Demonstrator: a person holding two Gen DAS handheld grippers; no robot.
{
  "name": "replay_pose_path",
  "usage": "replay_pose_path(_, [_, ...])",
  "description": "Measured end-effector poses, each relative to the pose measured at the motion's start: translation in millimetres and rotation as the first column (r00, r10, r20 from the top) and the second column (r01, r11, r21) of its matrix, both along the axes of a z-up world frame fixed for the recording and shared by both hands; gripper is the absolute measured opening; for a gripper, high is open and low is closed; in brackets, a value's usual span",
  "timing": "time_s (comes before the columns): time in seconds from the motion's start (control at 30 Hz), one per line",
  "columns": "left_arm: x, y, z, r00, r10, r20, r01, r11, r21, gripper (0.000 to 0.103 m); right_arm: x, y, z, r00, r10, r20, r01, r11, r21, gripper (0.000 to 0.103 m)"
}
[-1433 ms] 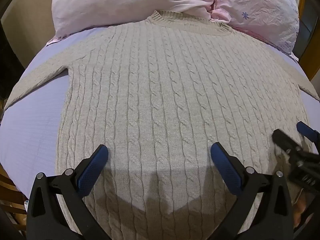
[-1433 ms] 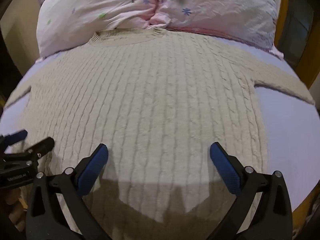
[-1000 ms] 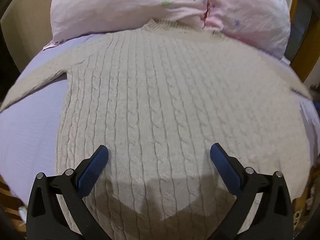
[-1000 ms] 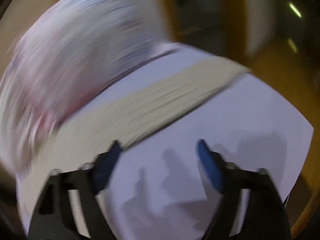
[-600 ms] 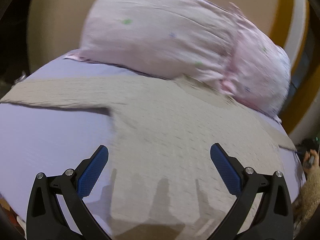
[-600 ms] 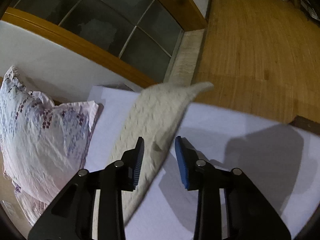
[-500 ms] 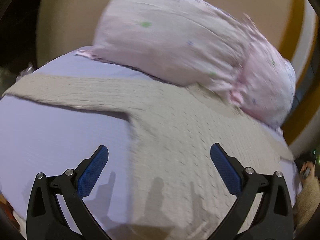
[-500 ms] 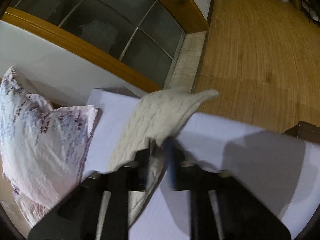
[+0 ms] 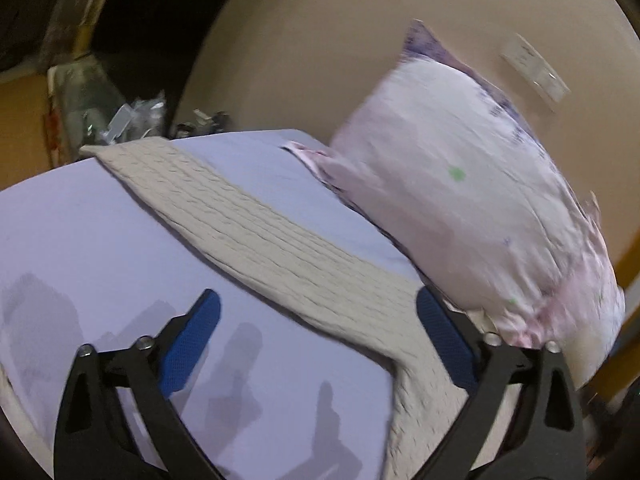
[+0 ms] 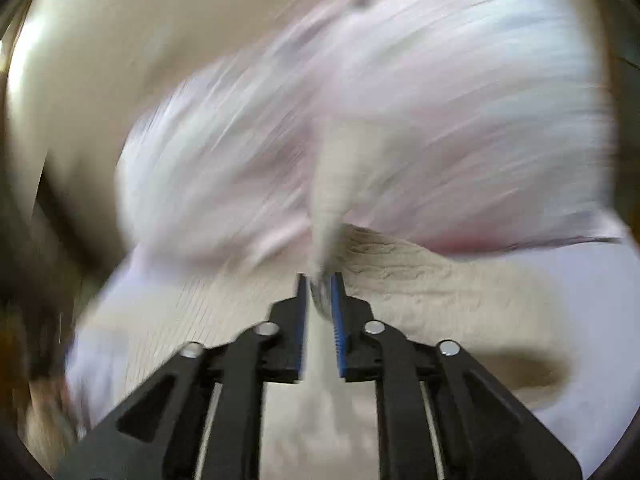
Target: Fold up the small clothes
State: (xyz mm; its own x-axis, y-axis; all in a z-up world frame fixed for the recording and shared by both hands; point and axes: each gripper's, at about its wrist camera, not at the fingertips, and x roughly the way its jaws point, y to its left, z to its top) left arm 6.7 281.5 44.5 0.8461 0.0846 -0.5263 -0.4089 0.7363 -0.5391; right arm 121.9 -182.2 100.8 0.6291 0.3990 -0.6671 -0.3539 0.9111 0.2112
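Note:
A beige cable-knit sweater lies on a lavender bed sheet. In the left wrist view its left sleeve runs flat from the far left edge down toward the body. My left gripper is open and empty, hovering above the sleeve near the armpit. In the blurred right wrist view my right gripper is shut on the right sleeve, which stands up from the pads, lifted over the sweater body.
A pink floral pillow lies at the head of the bed, beside the sleeve. The lavender sheet spreads to the left. Clutter sits beyond the bed's far left edge by a beige wall.
My right gripper shut on the end of the right sleeve and swung it back over the sweater. My left gripper swung left from the sweater body to the left sleeve, staying open.

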Motion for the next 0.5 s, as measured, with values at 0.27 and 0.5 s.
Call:
replay_pose_path(0.27, [-0.9, 76.1, -32.3, 0.986, 0.147, -0.08, -0.161, 0.965, -0.206, 0.074, -26.7, -22.2, 9.9, 0.986, -0.117, 0.116, 0.123, 0.991, -0.05, 0.07])
replay_pose_path(0.5, [1.8, 132.0, -52.3, 0.966, 0.246, -0.079, -0.258, 0.894, -0.366, 0.051, -27.2, -94.1, 0.6, 0.951, -0.306, 0.038, 0.306, 0.952, 0.001, 0.071])
